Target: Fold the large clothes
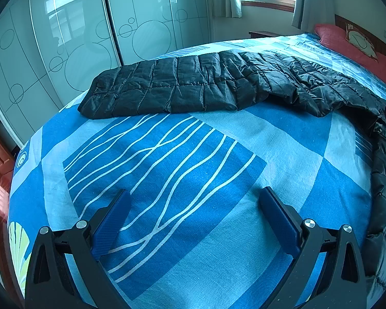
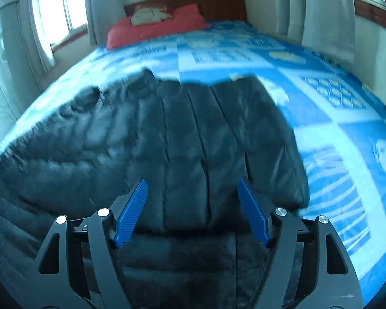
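The black quilted puffer jacket [image 1: 193, 82] lies flat on the blue patterned bed [image 1: 167, 180], long axis crosswise ahead of the wide-open, empty left hand-held gripper [image 1: 193, 206]. The right hand-held gripper [image 2: 193, 200] hovers over the jacket, spread and empty.

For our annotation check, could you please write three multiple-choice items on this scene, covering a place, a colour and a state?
1. Where does the black puffer jacket lie?
A. on the bed
B. on the floor
C. on a chair

2. What colour is the pillow at the headboard?
A. green
B. red
C. white

3. How do the right gripper jaws stand?
A. open over the jacket
B. shut on the pillow
C. shut on a curtain

Key: 1 A, it is spread over the blue bedspread; 2 B, it shows coral red; 3 A, both blue pads stand apart, gripping nothing.
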A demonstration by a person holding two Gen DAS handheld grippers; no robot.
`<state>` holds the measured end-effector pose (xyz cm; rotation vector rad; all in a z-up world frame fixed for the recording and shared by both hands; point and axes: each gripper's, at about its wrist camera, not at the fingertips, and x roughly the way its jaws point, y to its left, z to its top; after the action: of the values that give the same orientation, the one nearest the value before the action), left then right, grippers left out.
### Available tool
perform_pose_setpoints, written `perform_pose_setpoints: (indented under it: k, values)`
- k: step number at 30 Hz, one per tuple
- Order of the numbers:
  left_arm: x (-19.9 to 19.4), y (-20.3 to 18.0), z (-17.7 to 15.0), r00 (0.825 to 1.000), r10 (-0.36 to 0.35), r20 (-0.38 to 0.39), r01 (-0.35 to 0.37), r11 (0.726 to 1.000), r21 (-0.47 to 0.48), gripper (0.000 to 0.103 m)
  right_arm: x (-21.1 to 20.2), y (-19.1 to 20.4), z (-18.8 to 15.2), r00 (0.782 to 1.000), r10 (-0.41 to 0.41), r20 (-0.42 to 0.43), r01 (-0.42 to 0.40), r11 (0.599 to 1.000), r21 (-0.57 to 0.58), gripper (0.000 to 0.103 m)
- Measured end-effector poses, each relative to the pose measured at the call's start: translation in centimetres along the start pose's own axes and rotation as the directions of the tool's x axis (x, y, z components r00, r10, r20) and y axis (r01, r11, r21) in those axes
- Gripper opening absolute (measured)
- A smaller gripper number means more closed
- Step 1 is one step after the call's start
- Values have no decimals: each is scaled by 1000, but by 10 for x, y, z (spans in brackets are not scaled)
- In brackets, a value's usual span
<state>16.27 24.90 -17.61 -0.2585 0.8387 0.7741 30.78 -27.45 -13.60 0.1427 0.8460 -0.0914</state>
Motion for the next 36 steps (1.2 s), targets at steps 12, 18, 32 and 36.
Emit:
perform_pose_setpoints:
  k: [12, 18, 32, 36]
  values:
    - [1, 1, 2, 1000, -6, -18, 6, 1000, -2, 99, 15, 9, -9, 998, -55, -15, 54, 998, -42, 76]
    - [0, 12, 11, 995, -70, -69, 68, 997, -32, 99, 14, 9, -10, 998, -58, -12, 58, 997, -45, 77]
    - [36, 134, 62, 944, -324, 59, 325, 891, -316, 98, 13, 8, -10, 998, -62, -7, 62, 997, -51, 77]
    - [62, 166, 74, 918, -383, 106, 388, 807, -445, 98, 13, 9, -10, 998, -65, -6, 65, 996, -54, 77]
